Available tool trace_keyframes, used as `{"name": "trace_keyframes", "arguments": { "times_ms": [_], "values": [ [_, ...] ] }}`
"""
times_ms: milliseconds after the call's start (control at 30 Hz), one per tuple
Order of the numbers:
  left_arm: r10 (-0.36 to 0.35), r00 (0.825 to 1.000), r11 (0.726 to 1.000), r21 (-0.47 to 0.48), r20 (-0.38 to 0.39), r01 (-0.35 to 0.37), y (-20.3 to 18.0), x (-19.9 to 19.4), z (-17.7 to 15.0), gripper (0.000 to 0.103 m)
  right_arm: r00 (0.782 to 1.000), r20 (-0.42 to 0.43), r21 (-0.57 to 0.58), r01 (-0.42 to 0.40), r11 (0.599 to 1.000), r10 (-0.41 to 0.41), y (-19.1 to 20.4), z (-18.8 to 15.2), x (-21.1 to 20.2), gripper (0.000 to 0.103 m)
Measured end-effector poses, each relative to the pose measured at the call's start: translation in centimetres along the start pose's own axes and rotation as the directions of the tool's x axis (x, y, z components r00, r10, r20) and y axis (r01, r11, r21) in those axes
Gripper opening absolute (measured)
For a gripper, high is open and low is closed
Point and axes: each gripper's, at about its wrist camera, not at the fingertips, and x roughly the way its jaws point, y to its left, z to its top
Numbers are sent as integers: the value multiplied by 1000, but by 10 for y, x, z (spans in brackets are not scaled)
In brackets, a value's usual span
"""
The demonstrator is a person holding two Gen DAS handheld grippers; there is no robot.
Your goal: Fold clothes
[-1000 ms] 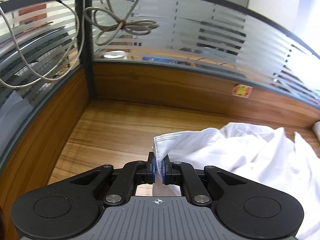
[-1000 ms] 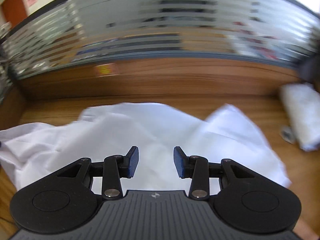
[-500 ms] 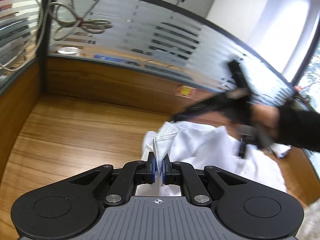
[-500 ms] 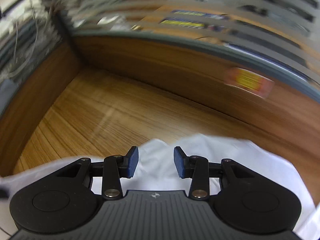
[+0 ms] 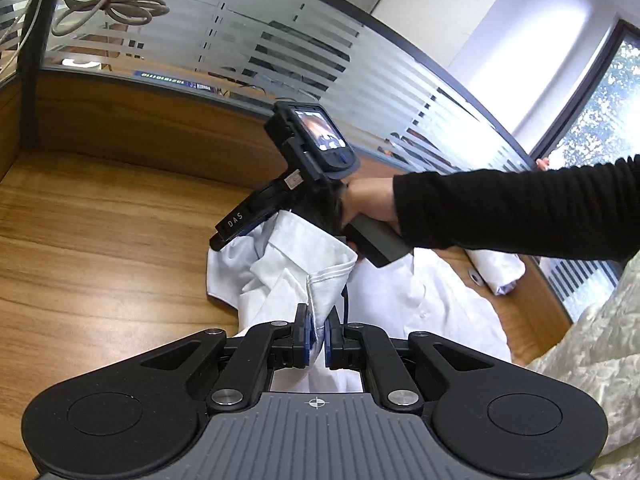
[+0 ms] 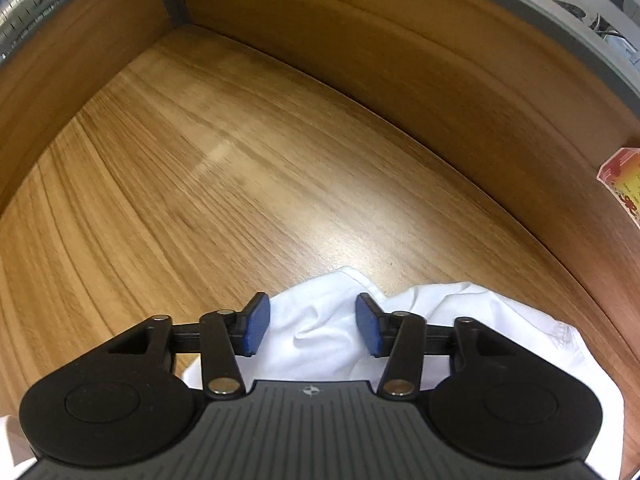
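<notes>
— Where's the white shirt [image 5: 404, 300] now?

— Rumpled on the wooden tabletop [image 5: 100, 240], unfolded. The left tongs [image 5: 316, 334] are clamped on a stitched edge of it, lifted off the wood. The bulk trails away to the right and forward of them.

— And the right tongs [image 6: 312, 326]?

— Blue pads spread apart, holding nothing — cloth lies directly below and between them, at the shirt's far-left edge. Seen from the left wrist, that tool [image 5: 280, 196] reaches across over the collar end.

— Long axis?

— Roughly left to right, though bunched; which end is the hem I can't tell. The right tongs seem nearer a fresh grip.
</notes>
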Motion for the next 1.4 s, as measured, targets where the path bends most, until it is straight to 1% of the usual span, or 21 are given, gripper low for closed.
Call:
{"name": "trace_keyframes", "arguments": {
  "times_ms": [33,67,100,133,267,333,400,467,533,600,733,767,833,867,933,1000,1133,1200,1233,1300,1400],
  "values": [
    [8,1000,1000,2,0,-8,0,0,0,8,1000,0,-4,8,1000,-8,0,-1,2,24],
    [16,1000,1000,4,0,-16,0,-1,-1,8,1000,10,-3,9,1000,-9,-2,-1,0,7],
    [24,1000,1000,5,1,-24,0,-1,-1,8,1000,20,-1,11,1000,-11,-4,-1,-1,1],
    [38,999,999,7,5,-38,0,-2,0,8,999,30,1,13,1000,-13,-5,-2,-3,1],
    [118,993,993,12,31,-118,5,-9,4,8,990,132,32,44,999,-48,-22,-5,-35,0],
    [172,984,985,3,52,-172,11,-13,8,7,980,187,67,55,996,-66,-34,-7,-57,0],
    [226,971,974,-9,75,-226,18,-18,13,7,964,245,105,74,992,-98,-48,-10,-83,0],
    [281,954,960,-18,105,-281,23,-24,18,7,942,306,154,95,983,-139,-64,-14,-111,0],
    [330,934,944,-27,139,-330,25,-31,24,7,912,366,209,112,971,-184,-82,-19,-141,0],
    [370,912,929,-35,178,-370,23,-39,29,7,874,427,269,122,955,-232,-100,-25,-174,0],
    [435,866,899,-64,246,-434,17,-55,39,7,784,526,395,117,911,-329,-136,-45,-239,0],
    [444,859,894,-67,256,-442,16,-60,41,7,765,538,427,116,897,-355,-145,-54,-252,0],
    [441,856,893,-39,269,-447,14,-68,41,7,732,543,493,118,862,-411,-164,-78,-273,0],
    [439,856,893,-25,275,-450,13,-71,41,7,743,520,519,117,846,-422,-170,-92,-267,0],
    [420,871,900,10,256,-437,11,-71,36,7,764,471,570,117,813,-440,-181,-122,-256,0],
    [385,895,914,44,225,-404,11,-67,25,7,784,421,618,119,777,-455,-192,-152,-244,0],
    [297,947,947,93,126,-309,8,-63,2,7,821,317,707,128,695,-474,-214,-211,-222,0],
    [254,966,956,138,48,-259,0,-55,-10,7,838,264,747,136,650,-478,-225,-240,-210,0],
    [234,972,960,159,8,-232,-3,-50,-17,7,845,237,766,140,627,-479,-230,-255,-204,0],
    [218,972,955,222,-86,-195,-11,-36,-30,8,860,183,801,151,579,-477,-241,-285,-193,0],
    [218,954,945,287,-206,-154,-19,-17,-50,12,878,101,848,170,503,-467,-258,-329,-176,2]
  ]
}}
